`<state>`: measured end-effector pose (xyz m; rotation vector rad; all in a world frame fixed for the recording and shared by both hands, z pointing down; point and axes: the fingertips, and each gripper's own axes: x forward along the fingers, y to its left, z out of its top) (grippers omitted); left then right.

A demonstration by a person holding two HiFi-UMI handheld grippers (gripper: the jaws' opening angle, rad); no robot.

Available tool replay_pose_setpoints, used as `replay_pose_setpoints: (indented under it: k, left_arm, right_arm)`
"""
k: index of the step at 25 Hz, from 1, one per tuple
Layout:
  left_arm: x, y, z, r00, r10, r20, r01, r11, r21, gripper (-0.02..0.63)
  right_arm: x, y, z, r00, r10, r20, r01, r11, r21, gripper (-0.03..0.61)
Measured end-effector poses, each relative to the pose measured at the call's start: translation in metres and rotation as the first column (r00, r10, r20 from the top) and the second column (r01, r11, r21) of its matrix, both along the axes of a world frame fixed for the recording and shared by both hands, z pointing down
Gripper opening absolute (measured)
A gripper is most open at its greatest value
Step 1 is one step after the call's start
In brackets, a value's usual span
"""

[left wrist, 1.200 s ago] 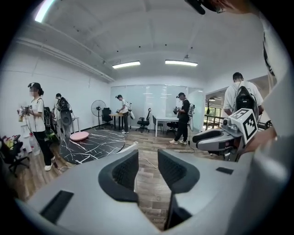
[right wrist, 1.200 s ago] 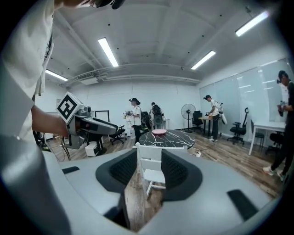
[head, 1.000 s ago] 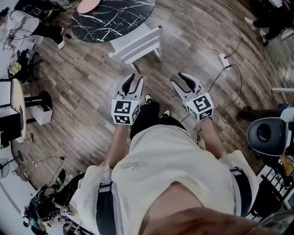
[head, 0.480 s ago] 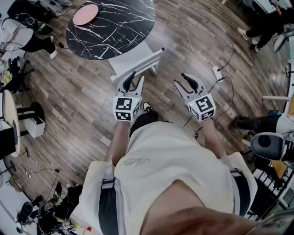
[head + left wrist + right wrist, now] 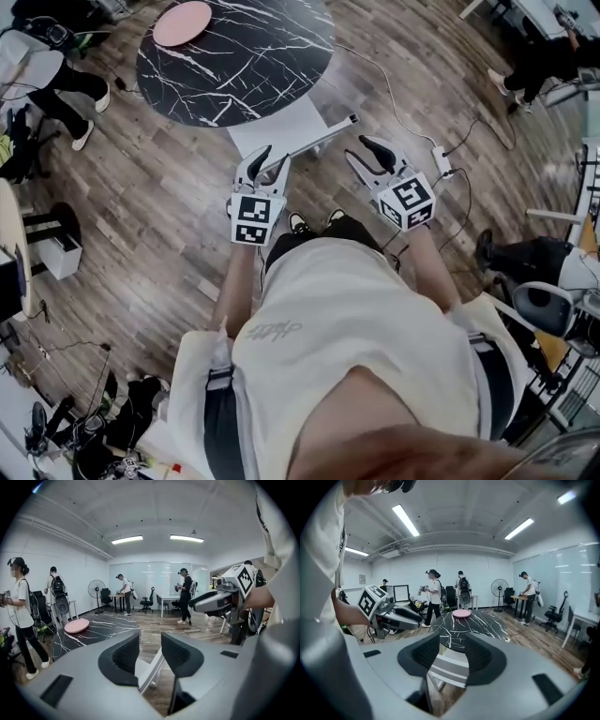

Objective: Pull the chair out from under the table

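Chair [image 5: 281, 127] just ahead of left gripper [image 5: 270, 164], seemingly apart

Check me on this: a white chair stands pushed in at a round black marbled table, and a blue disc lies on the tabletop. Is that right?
Not quite. The disc on the table is pink, not blue; the head view shows it near the table's far edge. The rest holds: the white chair stands pushed in at the round black marbled table.
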<state>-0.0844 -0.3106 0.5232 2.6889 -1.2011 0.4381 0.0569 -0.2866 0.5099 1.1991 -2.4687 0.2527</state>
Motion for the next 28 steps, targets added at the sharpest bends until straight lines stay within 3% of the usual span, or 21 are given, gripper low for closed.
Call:
replay_pose_setpoints:
  k: [4, 7, 9, 13, 17, 20, 23, 24, 26, 28]
  left_arm:
    - [0.0, -0.004, 0.015, 0.999, 0.03, 0.02, -0.028, 0.998, -0.052, 0.143]
    - [0.004, -0.006, 0.034, 0.996, 0.072, 0.046, -0.066, 0.991, -0.112, 0.144]
    - [0.004, -0.009, 0.049, 0.991, 0.089, 0.096, -0.075, 0.987, -0.141, 0.147]
    - [0.004, -0.02, 0.072, 0.975, 0.093, 0.203, -0.058, 0.984, -0.171, 0.157]
    - [0.011, -0.031, 0.091, 0.955, 0.13, 0.266, -0.071, 0.973, -0.221, 0.157]
    - [0.021, -0.029, 0.114, 0.903, 0.241, 0.355, -0.142, 0.948, -0.284, 0.158]
    - [0.028, -0.026, 0.14, 0.826, 0.351, 0.44, -0.2, 0.913, -0.355, 0.156]
    - [0.029, -0.026, 0.148, 0.8, 0.379, 0.466, -0.209, 0.903, -0.376, 0.156]
    - [0.029, -0.026, 0.164, 0.749, 0.418, 0.514, -0.218, 0.888, -0.405, 0.156]
    - [0.028, -0.024, 0.178, 0.714, 0.448, 0.538, -0.224, 0.874, -0.431, 0.156]
  right_arm:
    - [-0.012, -0.023, 0.007, 0.993, -0.085, -0.081, 0.085, 0.996, -0.015, 0.166]
    - [-0.023, -0.04, 0.025, 0.963, -0.172, -0.206, 0.169, 0.985, -0.033, 0.185]
    - [-0.033, -0.049, 0.038, 0.943, -0.241, -0.23, 0.233, 0.971, -0.061, 0.19]
    - [-0.051, -0.065, 0.057, 0.895, -0.379, -0.235, 0.36, 0.925, -0.12, 0.193]
    - [-0.067, -0.076, 0.071, 0.816, -0.527, -0.239, 0.492, 0.849, -0.192, 0.19]
    - [-0.073, -0.075, 0.094, 0.71, -0.648, -0.274, 0.589, 0.761, -0.273, 0.186]
    - [-0.077, -0.057, 0.128, 0.534, -0.797, -0.283, 0.67, 0.603, -0.433, 0.191]
    - [-0.079, -0.054, 0.138, 0.483, -0.825, -0.294, 0.681, 0.565, -0.465, 0.193]
    - [-0.083, -0.054, 0.155, 0.403, -0.844, -0.355, 0.688, 0.535, -0.49, 0.195]
    - [-0.086, -0.057, 0.169, 0.346, -0.839, -0.421, 0.681, 0.533, -0.502, 0.194]
